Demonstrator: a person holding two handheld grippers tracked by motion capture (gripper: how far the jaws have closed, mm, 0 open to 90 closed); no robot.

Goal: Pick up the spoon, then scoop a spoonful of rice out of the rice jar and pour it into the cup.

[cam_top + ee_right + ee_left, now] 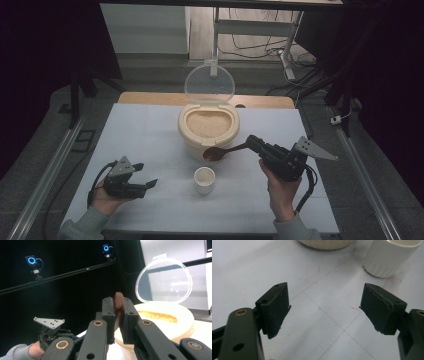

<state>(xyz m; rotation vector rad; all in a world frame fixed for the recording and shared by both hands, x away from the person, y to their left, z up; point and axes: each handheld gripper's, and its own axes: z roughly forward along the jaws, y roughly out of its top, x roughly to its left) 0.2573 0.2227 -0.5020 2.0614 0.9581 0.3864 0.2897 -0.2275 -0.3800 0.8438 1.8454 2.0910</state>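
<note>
My right gripper (256, 143) pinched a wooden spoon (216, 153), bowl between the rice container (208, 126) at twelve o'clock and the cup (204, 179) at six. Left gripper (145, 186) lay spread. A tilt might have spilled grains.

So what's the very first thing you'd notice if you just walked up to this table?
Probably the big cream container at the middle of the white table, full of pale grains, with its clear round lid standing open behind it. Next, the right gripper holding a brown spoon between the container and a small white cup. The left gripper rests open nearer the table's left.
</note>
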